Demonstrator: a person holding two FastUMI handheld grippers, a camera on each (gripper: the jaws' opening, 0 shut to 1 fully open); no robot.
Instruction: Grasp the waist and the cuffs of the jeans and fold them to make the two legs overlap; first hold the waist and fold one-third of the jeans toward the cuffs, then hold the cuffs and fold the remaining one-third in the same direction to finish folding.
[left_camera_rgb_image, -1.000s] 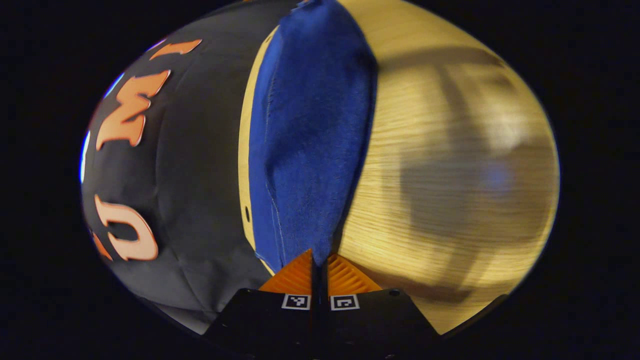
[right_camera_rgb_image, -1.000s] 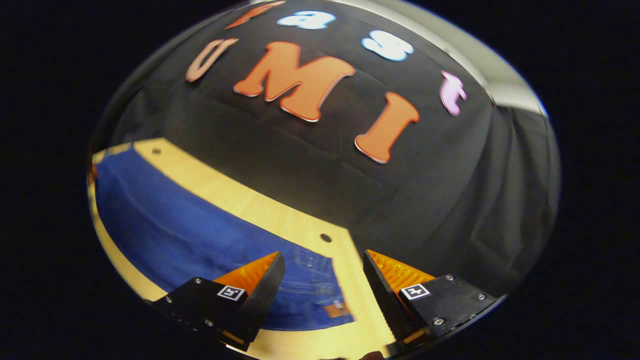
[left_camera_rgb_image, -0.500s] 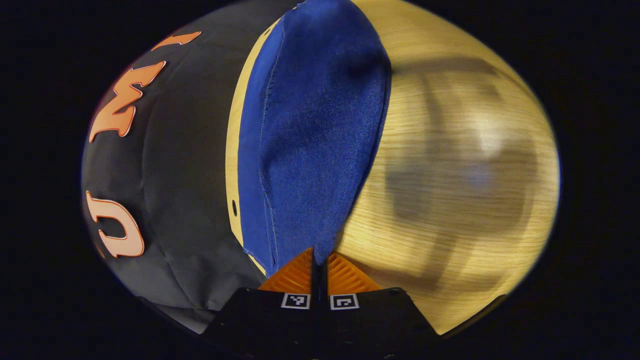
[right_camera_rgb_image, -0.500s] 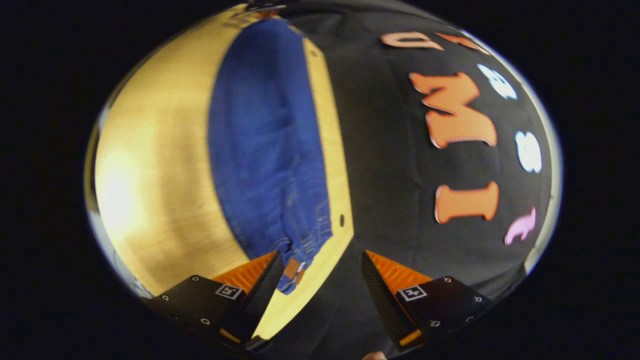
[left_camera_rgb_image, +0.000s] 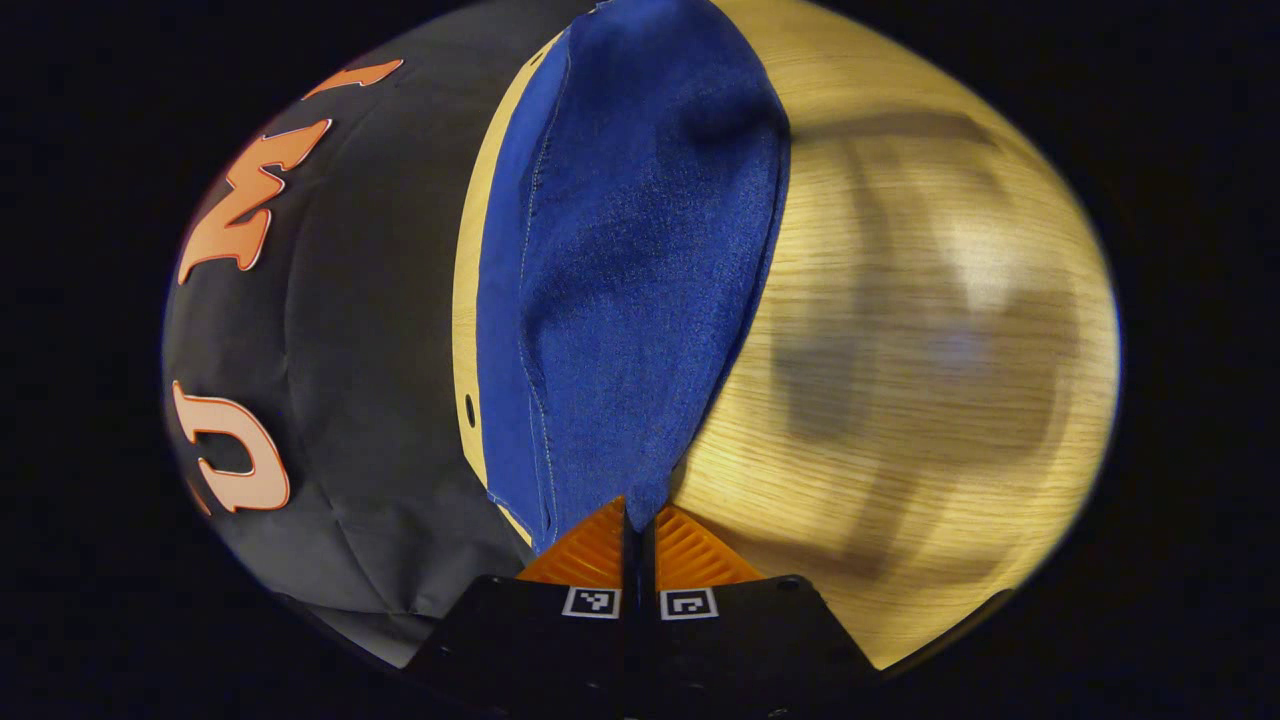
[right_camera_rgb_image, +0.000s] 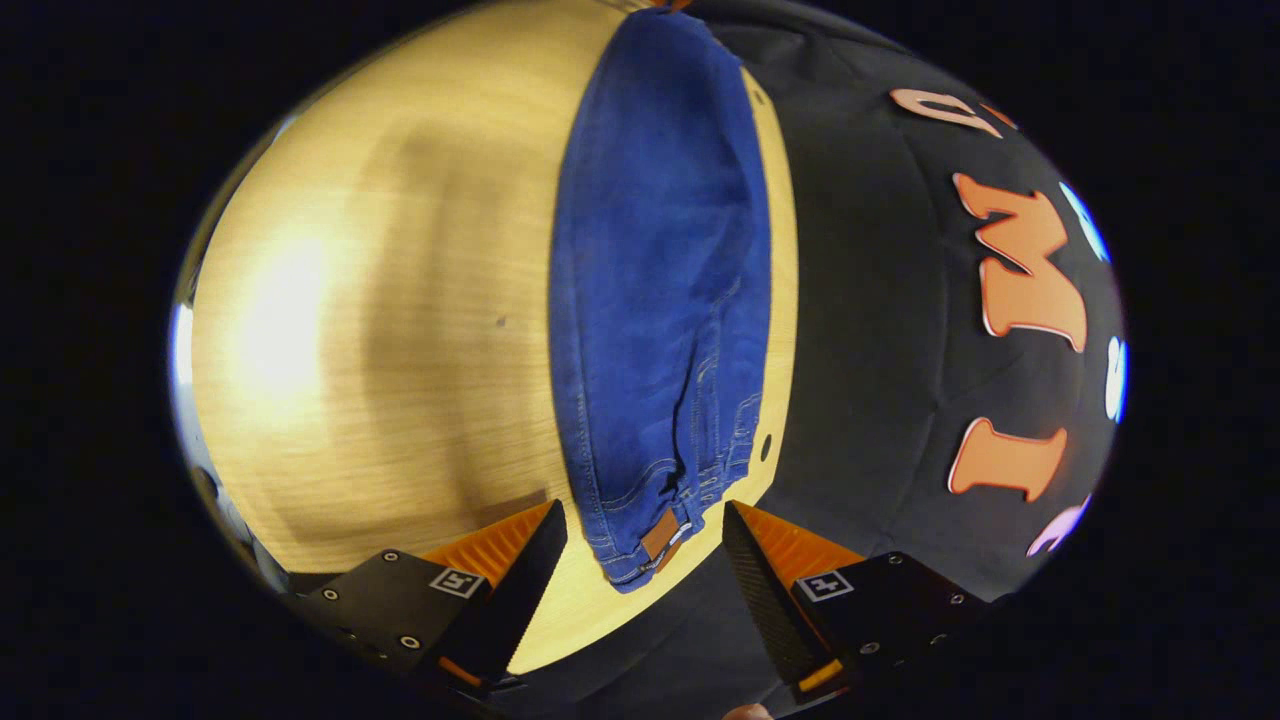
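Note:
Blue jeans (left_camera_rgb_image: 630, 270) lie lengthwise along the far edge of a light wooden table (left_camera_rgb_image: 900, 300). In the left gripper view my left gripper (left_camera_rgb_image: 640, 525) is shut on the cuff end, and the denim rises from its orange fingers (left_camera_rgb_image: 592, 552). In the right gripper view the jeans (right_camera_rgb_image: 660, 290) run away from me, and the waist with its brown patch (right_camera_rgb_image: 658, 535) lies just ahead. My right gripper (right_camera_rgb_image: 645, 520) stands open around the waist end, one finger on each side, not touching it.
The black booth cloth (right_camera_rgb_image: 880, 330) hangs right behind the table's far edge. Small holes (right_camera_rgb_image: 765, 440) mark the tabletop near that edge. A wide stretch of bare wood (right_camera_rgb_image: 380, 330) spreads on the side away from the cloth.
My right gripper has swung round from facing the cloth and lined up with the jeans, with the waist now between its open fingers. The left gripper holds the cuff almost still.

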